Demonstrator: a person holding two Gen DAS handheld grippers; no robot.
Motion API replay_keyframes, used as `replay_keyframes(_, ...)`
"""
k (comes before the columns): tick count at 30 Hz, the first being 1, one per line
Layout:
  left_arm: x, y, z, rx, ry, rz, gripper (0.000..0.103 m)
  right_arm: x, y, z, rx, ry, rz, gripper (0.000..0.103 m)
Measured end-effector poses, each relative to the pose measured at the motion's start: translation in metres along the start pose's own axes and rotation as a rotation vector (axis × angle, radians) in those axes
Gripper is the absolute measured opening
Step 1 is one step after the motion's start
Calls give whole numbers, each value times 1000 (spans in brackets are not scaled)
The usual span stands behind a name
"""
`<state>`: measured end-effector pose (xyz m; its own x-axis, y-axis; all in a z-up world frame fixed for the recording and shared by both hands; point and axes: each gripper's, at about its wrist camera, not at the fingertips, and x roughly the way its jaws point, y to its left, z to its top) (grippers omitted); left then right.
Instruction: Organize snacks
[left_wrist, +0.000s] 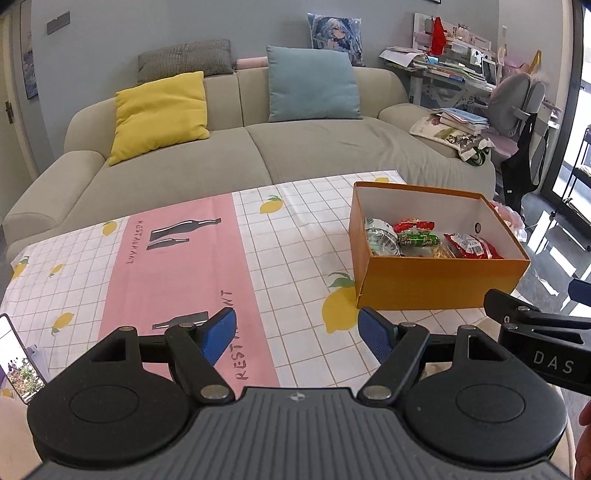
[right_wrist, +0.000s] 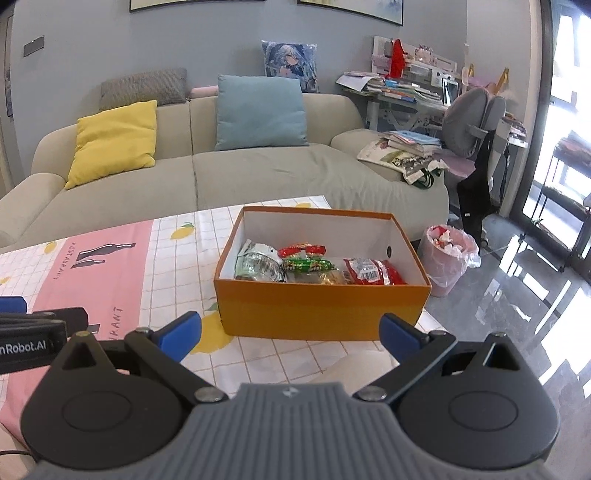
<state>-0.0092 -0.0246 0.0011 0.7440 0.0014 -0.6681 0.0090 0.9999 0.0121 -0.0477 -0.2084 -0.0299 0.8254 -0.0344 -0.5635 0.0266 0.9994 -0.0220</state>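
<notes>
the table (left_wrist: 303, 236) is covered by a tablecloth (left_wrist: 177, 258) with a white grid, lemon prints and a pink "restaurant" band. an open orange cardboard box (right_wrist: 321, 310) rests on the cloth at the table's right end. a smartphone (left_wrist: 18, 358), screen lit, lies at the table's near left edge.

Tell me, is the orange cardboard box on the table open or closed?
Open. The orange cardboard box has no lid on it, and its white inner walls and the snack packets inside it are visible from above.
</notes>
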Motion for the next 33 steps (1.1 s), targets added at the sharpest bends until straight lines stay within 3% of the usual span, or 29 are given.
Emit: replay_keyframes(33,1,1,0,-15,4,0,88,0,4,0,-26,7,8,100)
